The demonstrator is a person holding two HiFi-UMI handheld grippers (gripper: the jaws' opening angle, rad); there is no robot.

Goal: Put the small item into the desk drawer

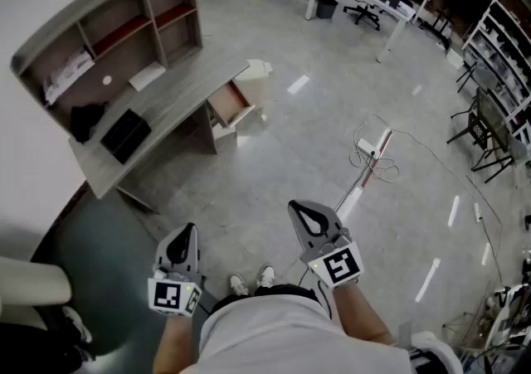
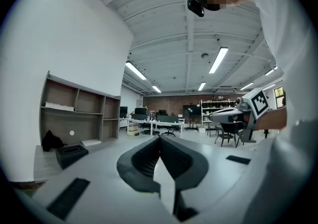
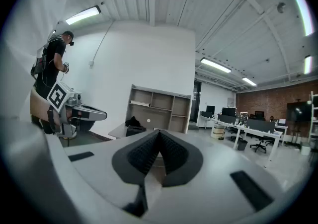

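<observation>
The grey desk (image 1: 166, 111) with a shelf unit stands at the upper left of the head view, and its drawer (image 1: 228, 103) is pulled open at the right end. A small white round thing (image 1: 107, 80) shows in the lower shelf bay, but I cannot tell whether it lies on the desk or sits on the back panel. My left gripper (image 1: 184, 240) and right gripper (image 1: 305, 213) are held near my body over the floor, far from the desk. The jaws of the left gripper (image 2: 160, 138) and the right gripper (image 3: 159, 133) are shut with nothing between them.
On the desk sit a black box (image 1: 126, 135), a dark bag (image 1: 85, 119) and a white sheet (image 1: 148, 75). A white bin (image 1: 257, 78) stands beside the drawer. Cables and a power strip (image 1: 371, 153) lie on the floor. Another person (image 3: 52, 54) stands at the left.
</observation>
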